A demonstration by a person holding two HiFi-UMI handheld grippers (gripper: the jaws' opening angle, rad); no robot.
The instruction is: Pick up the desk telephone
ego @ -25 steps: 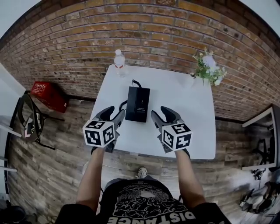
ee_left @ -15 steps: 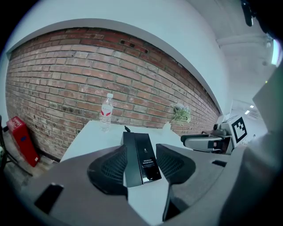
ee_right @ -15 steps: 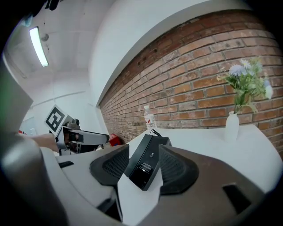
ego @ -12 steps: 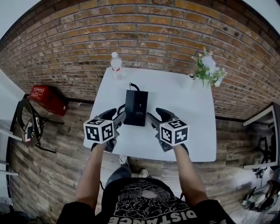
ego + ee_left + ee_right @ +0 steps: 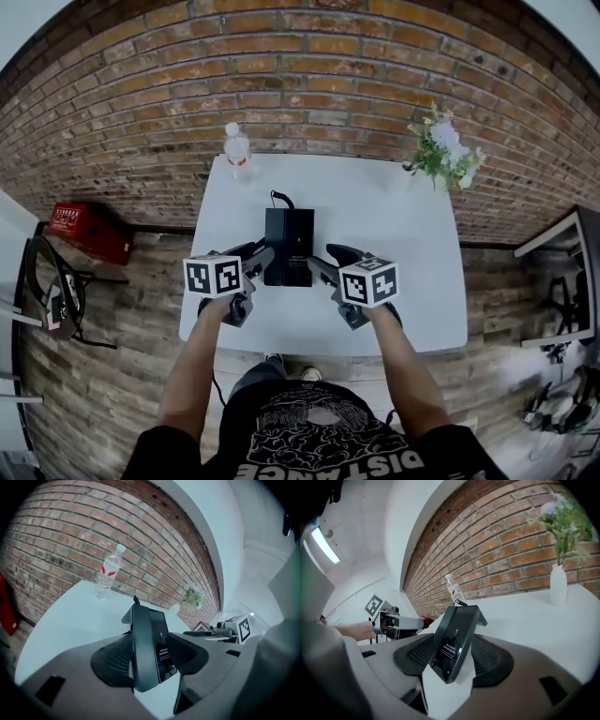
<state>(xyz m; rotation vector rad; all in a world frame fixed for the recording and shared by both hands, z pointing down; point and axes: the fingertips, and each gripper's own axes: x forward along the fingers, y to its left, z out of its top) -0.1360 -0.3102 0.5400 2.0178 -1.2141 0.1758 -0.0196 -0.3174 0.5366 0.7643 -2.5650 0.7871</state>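
The black desk telephone point(image 5: 288, 246) lies flat on the white table point(image 5: 394, 234), its cord leaving from the far end. My left gripper point(image 5: 255, 259) is at its near left corner and my right gripper point(image 5: 323, 262) at its near right corner. In the left gripper view the telephone point(image 5: 150, 644) shows on edge between the wide jaws of the left gripper point(image 5: 151, 660), which are opening; the pads do not press on it. The right gripper point(image 5: 454, 660) frames the telephone point(image 5: 457, 639) the same way, its jaws opening and its pads apart from it.
A water bottle point(image 5: 237, 150) stands at the table's far left corner, and a white vase of flowers point(image 5: 441, 150) at the far right. A brick wall runs behind the table. On the floor to the left are a red box point(image 5: 89, 230) and a chair point(image 5: 52, 291).
Both grippers have come forward and down to the telephone's near end. Their jaws stand wider than before, and the head view has shifted a little.
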